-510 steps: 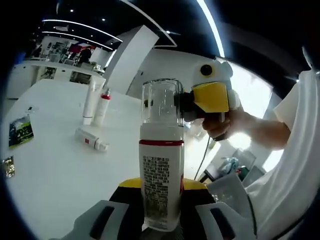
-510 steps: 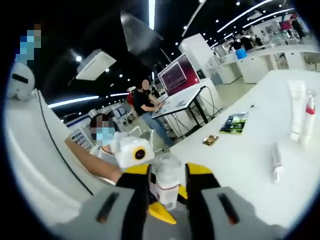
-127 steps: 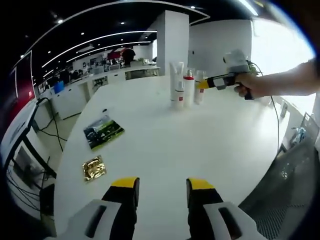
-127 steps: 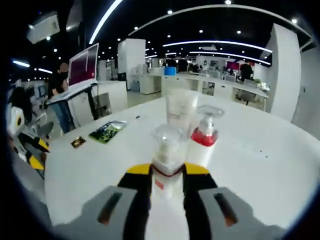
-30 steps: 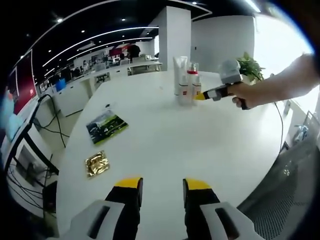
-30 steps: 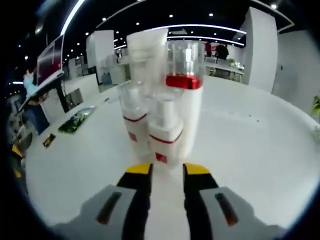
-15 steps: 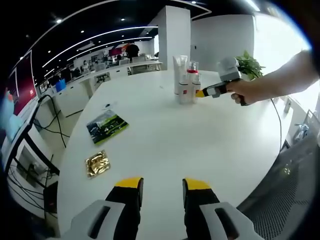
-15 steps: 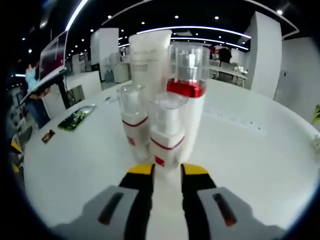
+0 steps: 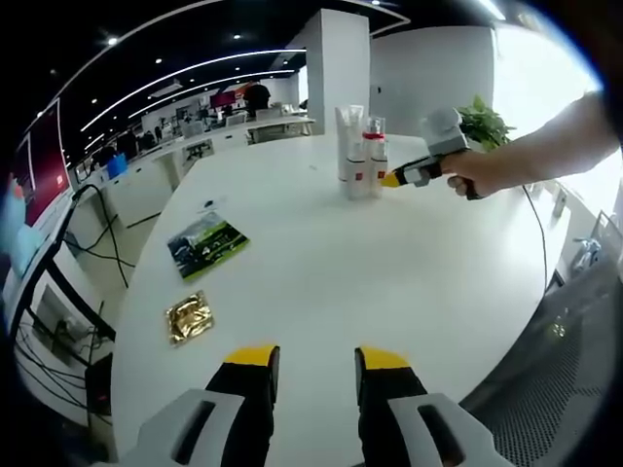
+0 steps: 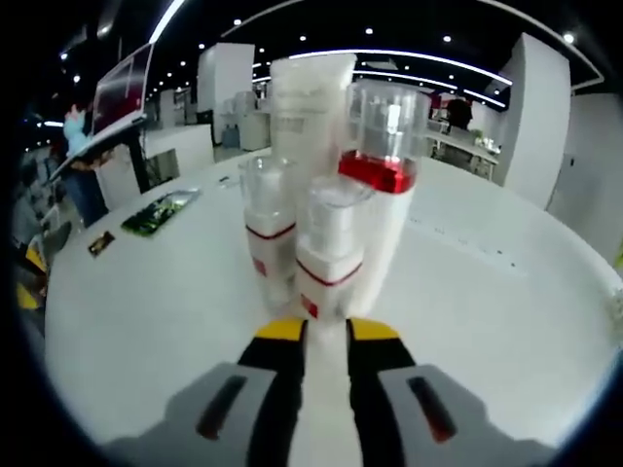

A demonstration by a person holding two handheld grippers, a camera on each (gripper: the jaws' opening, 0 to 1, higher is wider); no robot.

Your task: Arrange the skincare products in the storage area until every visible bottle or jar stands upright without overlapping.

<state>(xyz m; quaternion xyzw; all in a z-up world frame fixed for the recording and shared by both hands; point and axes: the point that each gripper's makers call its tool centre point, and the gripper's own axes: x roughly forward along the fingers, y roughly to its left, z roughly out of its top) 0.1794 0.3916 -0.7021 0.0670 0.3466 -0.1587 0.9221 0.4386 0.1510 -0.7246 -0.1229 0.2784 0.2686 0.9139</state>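
Four skincare containers stand upright in a tight cluster on a white round table (image 9: pixel 389 282), directly ahead of the right gripper (image 10: pixel 324 336). Its yellow-tipped jaws are parted by a narrow gap with nothing between them, their tips just short of the nearest small pump bottle (image 10: pixel 329 255). To that bottle's left stands a second small pump bottle (image 10: pixel 268 233); behind them rise a tall white tube (image 10: pixel 310 102) and a red-collared pump bottle (image 10: pixel 384 190). The left gripper (image 9: pixel 310 356) hangs released and empty over the near table edge, well apart from the cluster (image 9: pixel 358 156), which lies far ahead of it. A green leaflet (image 9: pixel 205 244) and a gold sachet (image 9: pixel 189 317) lie ahead to its left.
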